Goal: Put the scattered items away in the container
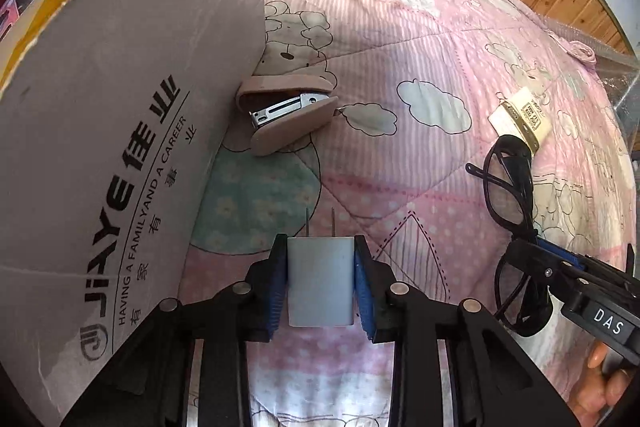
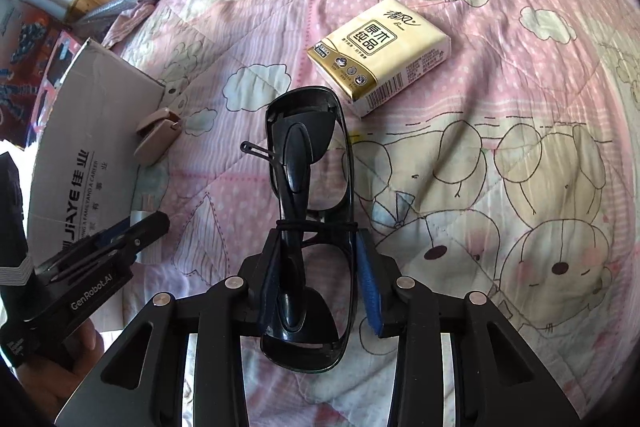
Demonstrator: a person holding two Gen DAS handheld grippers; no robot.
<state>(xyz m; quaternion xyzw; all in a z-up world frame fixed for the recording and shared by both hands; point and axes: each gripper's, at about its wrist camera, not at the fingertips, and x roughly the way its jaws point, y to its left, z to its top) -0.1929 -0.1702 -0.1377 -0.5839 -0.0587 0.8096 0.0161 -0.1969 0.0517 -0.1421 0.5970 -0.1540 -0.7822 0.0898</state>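
Charger [image 1: 321, 281] between left fingers [image 1: 362, 283]

The cardboard box [image 1: 120, 147] runs past the left frame edge; its flap hides the stapler's [image 1: 286, 115] rear end.

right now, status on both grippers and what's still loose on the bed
Left gripper shut on charger plug. Right gripper shut on black glasses. Stapler by cardboard box, tissue pack still loose. Nothing blocking.
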